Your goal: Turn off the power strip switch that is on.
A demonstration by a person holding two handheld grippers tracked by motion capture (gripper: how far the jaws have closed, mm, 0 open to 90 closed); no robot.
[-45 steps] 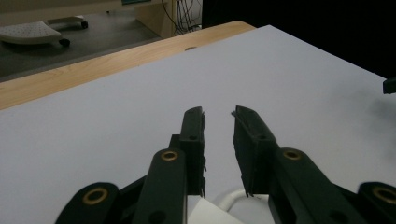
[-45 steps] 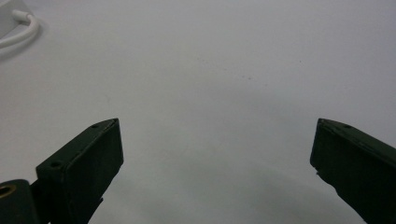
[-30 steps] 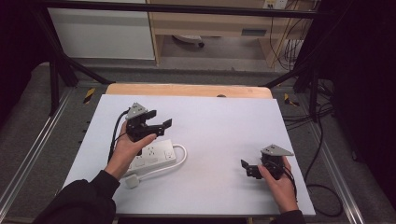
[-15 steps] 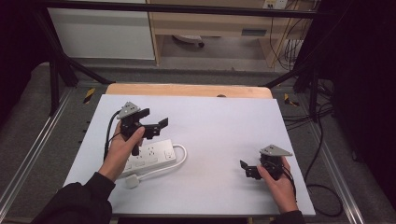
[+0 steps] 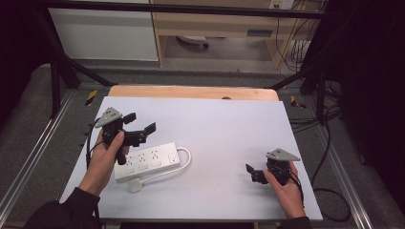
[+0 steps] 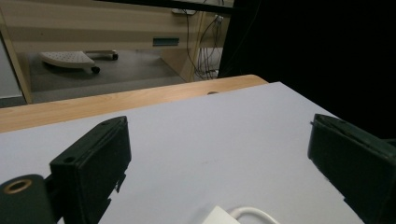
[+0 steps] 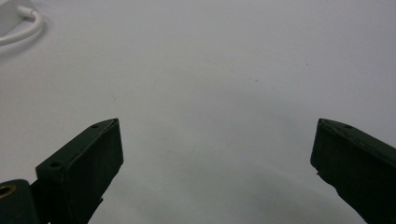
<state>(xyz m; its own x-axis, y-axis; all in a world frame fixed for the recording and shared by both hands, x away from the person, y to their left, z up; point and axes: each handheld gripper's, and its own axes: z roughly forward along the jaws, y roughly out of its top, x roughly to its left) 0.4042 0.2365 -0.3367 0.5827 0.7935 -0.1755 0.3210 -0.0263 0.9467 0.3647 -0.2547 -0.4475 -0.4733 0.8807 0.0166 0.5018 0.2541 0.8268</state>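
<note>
Since a second ago the left hand-held black gripper (image 5: 142, 123) has drifted left and a little farther from the person, its jaws wide apart with nothing between them; the right hand-held black gripper (image 5: 253, 173) stays low at the near right of the pale grey table top (image 5: 224, 129), jaws likewise spread and empty.

Nearest the person, the dark sleeves come in from the bottom edge. Just beyond the left hand (image 5: 106, 155) lies the white plastic power strip (image 5: 146, 161), flat on the table at the near left, with its white plug (image 5: 134, 185) at the near end and its white cord (image 5: 184, 161) looping round the right end. The left gripper hangs just above and beyond the strip's left part; in the left gripper view a corner of the strip (image 6: 220, 216) and cord (image 6: 254, 213) peek in below the jaws.

Farther off, bare table lies between the two grippers. Beyond it runs the light wooden table edge (image 5: 191, 91), then a grey floor with black frame legs (image 5: 57, 71), a white cabinet panel (image 5: 102, 33) and tangled cables (image 5: 298, 47) at the far right.
</note>
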